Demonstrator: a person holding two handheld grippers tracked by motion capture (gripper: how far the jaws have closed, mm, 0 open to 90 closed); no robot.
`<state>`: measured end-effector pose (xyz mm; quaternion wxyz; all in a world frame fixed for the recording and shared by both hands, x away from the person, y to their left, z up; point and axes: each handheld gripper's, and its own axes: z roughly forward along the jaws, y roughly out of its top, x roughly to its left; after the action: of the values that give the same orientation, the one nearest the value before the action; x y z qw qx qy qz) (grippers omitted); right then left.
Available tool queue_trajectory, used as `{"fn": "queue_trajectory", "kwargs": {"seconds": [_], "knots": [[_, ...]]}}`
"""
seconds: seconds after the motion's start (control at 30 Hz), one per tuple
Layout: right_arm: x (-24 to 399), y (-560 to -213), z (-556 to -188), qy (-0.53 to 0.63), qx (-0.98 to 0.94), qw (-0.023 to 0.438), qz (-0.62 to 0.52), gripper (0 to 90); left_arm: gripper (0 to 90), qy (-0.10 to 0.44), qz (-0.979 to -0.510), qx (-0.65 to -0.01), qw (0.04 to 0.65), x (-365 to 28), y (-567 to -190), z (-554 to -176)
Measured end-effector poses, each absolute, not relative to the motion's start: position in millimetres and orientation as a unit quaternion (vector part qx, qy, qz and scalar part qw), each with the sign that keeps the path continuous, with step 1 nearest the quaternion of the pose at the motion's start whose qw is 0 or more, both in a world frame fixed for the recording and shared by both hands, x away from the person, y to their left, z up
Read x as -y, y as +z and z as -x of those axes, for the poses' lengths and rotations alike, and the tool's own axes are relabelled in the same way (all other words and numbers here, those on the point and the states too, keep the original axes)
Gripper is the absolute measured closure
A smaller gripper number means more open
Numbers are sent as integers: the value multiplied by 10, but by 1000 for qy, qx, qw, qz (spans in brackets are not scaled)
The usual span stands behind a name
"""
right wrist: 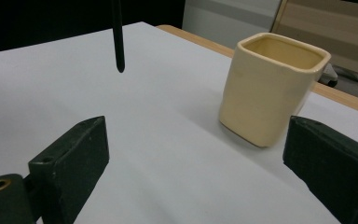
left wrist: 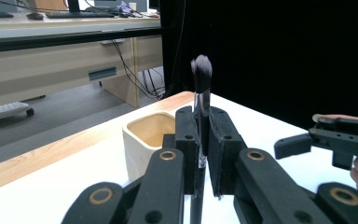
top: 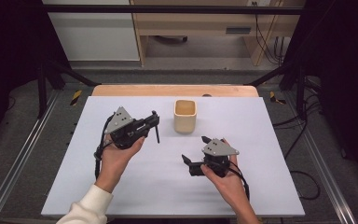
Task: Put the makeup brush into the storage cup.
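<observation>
Holding: left hand-held gripper (left wrist: 199,140) is clamping a makeup brush (left wrist: 201,88) by its handle, bristles up, handle tip hanging down clear of the worktop (top: 121,186).
Right side: right hand-held gripper (right wrist: 196,163) is standing released, jaws wide and empty, pointing toward the cup (right wrist: 272,88).
Brush location: sitting at roughly 9 o'clock of the cup in the high view, near it but apart, not yet above the opening.
Risk 1: the handle tip is likely clipping the cup rim if the brush is swung across too low, tipping or pushing the cup.
Risk 2: the grip is sitting on a thin, round handle, so the brush may be rotating or slipping between the pads.
Risk 3: the right hand-held gripper is hovering near the cup at about 5 o'clock and could be nudging it.
Brush look: slim dark handle, silver ferrule, dark rounded bristle tuft.
Cup look: cream, square with rounded corners, upright, looking empty.
</observation>
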<state>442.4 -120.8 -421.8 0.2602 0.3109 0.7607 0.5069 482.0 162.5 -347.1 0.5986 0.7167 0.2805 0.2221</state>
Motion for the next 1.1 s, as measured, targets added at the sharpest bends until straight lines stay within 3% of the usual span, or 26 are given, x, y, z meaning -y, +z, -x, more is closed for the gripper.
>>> {"fn": "queue_trajectory", "kwargs": {"seconds": [0.47,0.9,1.1], "knots": [[1455,-4247,-4468,512,-740,278,-336,63,840,236,-722,-279,588,-1546,-3331,-4983],[1824,-4291,-4476,510,-697,337,-375,84,840,251,-716,-276,591,-1524,-3099,-5150],[1876,-4323,-4483,509,-695,337,-379,74,840,253,-716,-275,590,-1479,-3006,-5245]]}}
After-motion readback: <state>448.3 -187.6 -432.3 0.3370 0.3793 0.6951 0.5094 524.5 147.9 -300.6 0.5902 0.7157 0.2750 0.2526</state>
